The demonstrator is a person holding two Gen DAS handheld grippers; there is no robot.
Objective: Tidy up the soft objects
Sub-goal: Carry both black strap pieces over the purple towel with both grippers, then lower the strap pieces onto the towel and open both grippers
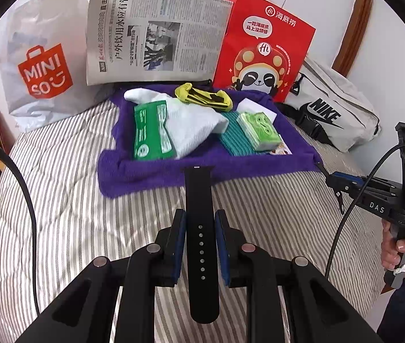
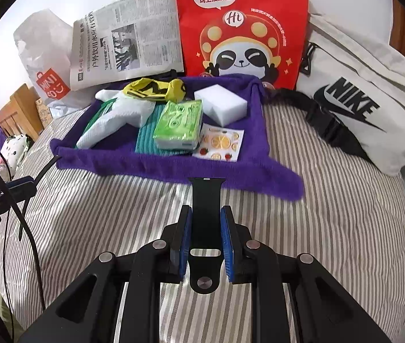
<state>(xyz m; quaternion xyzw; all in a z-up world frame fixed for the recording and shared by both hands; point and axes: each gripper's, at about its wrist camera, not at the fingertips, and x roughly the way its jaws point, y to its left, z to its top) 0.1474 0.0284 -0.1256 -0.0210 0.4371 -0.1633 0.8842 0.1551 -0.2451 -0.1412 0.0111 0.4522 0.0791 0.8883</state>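
Left gripper: the left gripper, low centre of its own view, pinches the holed watch strap half between its blue pads; the strap points up the frame, its tip over the towel's near edge.
Right gripper: the right gripper, low centre of its view, is clamped on the buckle watch strap half, which also reaches toward the towel.
Gathered so far: on the purple towel, mid-frame, lie a white sock, a yellow-black sock, a green tissue pack on a teal cloth, a white sponge, a sticker sheet and a green wipes packet.
Left to do: both strap halves are in the air above the striped bedsheet, not yet laid with the pile.
Progress: judged late; most soft items appear collected, only the straps remain to be placed.
Backdrop: the red paper bag and newspaper stand behind, upper frame.
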